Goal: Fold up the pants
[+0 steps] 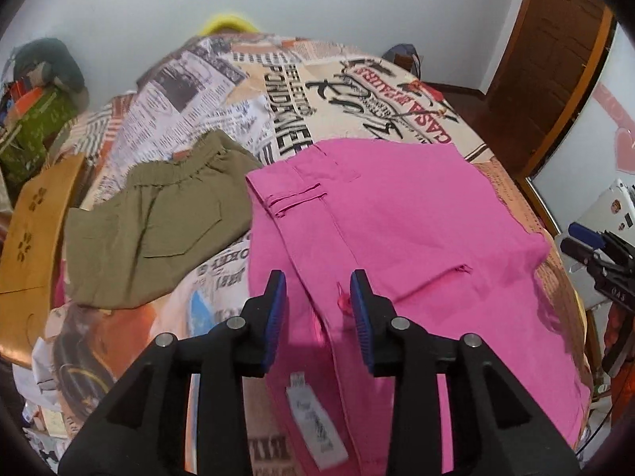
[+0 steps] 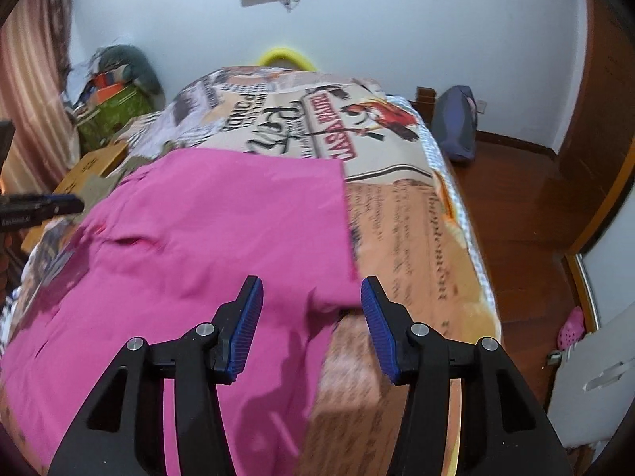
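left wrist view: your left gripper (image 1: 317,297) hangs with fingers parted, grasping nothing, over the pink pants (image 1: 397,238), folded over on the bed (image 1: 357,91). right wrist view: your right gripper (image 2: 311,309) likewise released; further folds probably remain.

You've got two pairs of pants on the bed: one pink pair (image 1: 416,230) mid-frame and one olive pair (image 1: 158,222) to its left. Two grippers, each with two blue pads: your left gripper (image 1: 318,301) at the bottom of its own view, your right gripper (image 2: 311,309) at the bottom of its own. One bedspread (image 1: 357,91) with newspaper print. One yellow cushion (image 2: 283,57) at the top. One pink clog (image 2: 571,327), lower right.
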Demonstrator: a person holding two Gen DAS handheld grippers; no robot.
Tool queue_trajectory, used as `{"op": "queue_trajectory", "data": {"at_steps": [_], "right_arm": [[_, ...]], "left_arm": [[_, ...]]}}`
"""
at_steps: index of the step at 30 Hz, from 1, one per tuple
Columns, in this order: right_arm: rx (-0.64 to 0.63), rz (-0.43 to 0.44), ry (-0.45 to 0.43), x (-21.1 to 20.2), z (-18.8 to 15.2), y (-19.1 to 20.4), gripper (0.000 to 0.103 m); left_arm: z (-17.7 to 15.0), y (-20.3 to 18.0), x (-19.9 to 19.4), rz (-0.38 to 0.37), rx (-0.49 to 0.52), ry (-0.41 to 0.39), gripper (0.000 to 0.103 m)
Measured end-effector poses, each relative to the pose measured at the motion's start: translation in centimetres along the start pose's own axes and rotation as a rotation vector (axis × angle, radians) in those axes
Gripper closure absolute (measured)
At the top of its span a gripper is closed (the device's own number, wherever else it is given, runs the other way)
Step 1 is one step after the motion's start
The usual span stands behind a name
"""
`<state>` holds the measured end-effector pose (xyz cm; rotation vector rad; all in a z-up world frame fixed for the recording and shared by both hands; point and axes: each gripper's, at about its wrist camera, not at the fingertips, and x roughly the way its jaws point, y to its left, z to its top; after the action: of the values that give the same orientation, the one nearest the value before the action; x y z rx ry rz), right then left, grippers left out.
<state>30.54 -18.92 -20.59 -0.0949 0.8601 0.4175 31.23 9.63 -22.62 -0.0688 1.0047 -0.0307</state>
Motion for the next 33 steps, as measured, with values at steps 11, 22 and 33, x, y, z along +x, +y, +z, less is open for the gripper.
{"op": "queue_trajectory", "data": {"at_steps": [11,22,33], "right_arm": [[0.0,0.059,0.162,7.4,0.0,-1.3,0.055],[-0.179,-0.045,0.106,7.5,-0.6,-0.4,0.098],[-0.197,-0.065,0.125,8.0,-0.4,0.0,0.099]], "left_arm": [[0.2,0.5,5.3,-0.016,-0.006,0.074,0.07],[0.1,-1.4,4.5,0.049,0.094,0.009,0.096],[-0.3,0.6,4.9,0.033,0.023,0.039,0.094]]}}
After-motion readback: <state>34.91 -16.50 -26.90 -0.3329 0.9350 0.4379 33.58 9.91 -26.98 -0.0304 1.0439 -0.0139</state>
